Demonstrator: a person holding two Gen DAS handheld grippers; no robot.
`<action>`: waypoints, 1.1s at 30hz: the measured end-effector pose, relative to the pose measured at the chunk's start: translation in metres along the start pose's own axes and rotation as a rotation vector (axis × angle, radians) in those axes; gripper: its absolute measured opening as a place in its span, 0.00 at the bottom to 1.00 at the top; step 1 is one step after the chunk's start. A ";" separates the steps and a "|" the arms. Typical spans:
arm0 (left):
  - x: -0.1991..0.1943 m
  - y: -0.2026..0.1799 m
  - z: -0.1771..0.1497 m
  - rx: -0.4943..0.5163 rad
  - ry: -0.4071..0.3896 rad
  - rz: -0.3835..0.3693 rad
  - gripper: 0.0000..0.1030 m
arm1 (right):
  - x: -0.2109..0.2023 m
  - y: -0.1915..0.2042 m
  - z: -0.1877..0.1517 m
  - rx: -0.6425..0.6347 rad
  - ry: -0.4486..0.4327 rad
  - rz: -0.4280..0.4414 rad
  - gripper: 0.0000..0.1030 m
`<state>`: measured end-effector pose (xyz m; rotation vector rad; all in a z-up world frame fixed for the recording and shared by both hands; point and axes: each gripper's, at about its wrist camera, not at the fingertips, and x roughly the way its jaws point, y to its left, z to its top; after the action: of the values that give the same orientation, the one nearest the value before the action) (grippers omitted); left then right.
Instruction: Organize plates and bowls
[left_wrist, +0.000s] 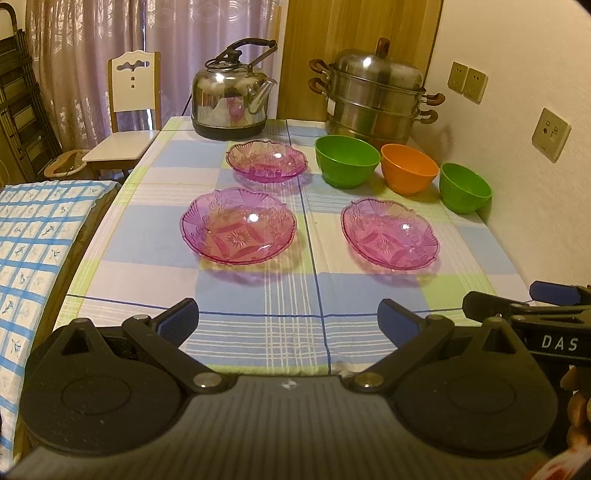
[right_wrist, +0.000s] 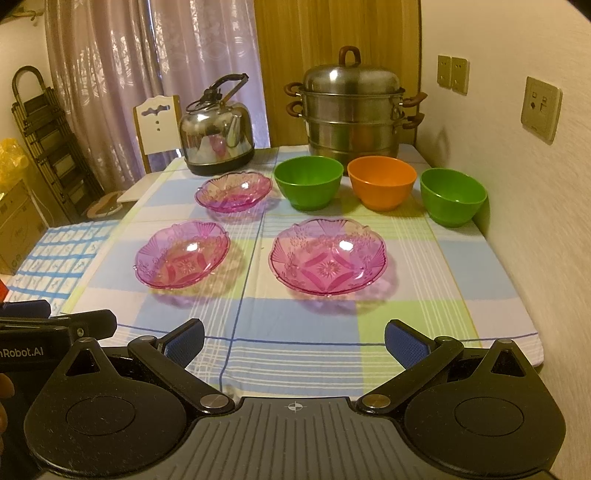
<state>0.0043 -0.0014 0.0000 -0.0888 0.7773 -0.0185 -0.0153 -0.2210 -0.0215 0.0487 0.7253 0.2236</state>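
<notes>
Three pink glass plates lie apart on the checked tablecloth: a near left plate (left_wrist: 238, 226) (right_wrist: 181, 253), a near right plate (left_wrist: 389, 233) (right_wrist: 328, 256) and a far plate (left_wrist: 266, 161) (right_wrist: 233, 191). Behind them stand a large green bowl (left_wrist: 346, 161) (right_wrist: 308, 182), an orange bowl (left_wrist: 409, 168) (right_wrist: 382, 182) and a small green bowl (left_wrist: 464, 188) (right_wrist: 452, 196) in a row. My left gripper (left_wrist: 288, 322) is open and empty above the table's near edge. My right gripper (right_wrist: 294, 341) is open and empty beside it, also short of the plates.
A steel kettle (left_wrist: 231, 94) (right_wrist: 217, 125) and a stacked steel steamer pot (left_wrist: 375, 94) (right_wrist: 352, 107) stand at the table's far end. A wall (right_wrist: 535, 192) runs along the right edge. A chair (left_wrist: 129, 110) and a cloth-covered surface (left_wrist: 37, 236) are to the left.
</notes>
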 end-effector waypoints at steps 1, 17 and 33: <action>0.000 0.000 0.000 0.000 0.000 0.000 0.99 | 0.000 0.000 0.000 0.000 0.000 0.001 1.00; 0.002 -0.001 -0.003 -0.006 0.003 -0.002 0.99 | 0.001 0.001 -0.003 0.000 0.000 0.003 1.00; 0.002 -0.001 -0.009 -0.011 0.006 -0.004 0.99 | 0.001 0.003 -0.005 0.001 0.001 0.004 1.00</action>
<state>0.0000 -0.0035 -0.0076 -0.1007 0.7833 -0.0181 -0.0185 -0.2182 -0.0260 0.0512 0.7263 0.2270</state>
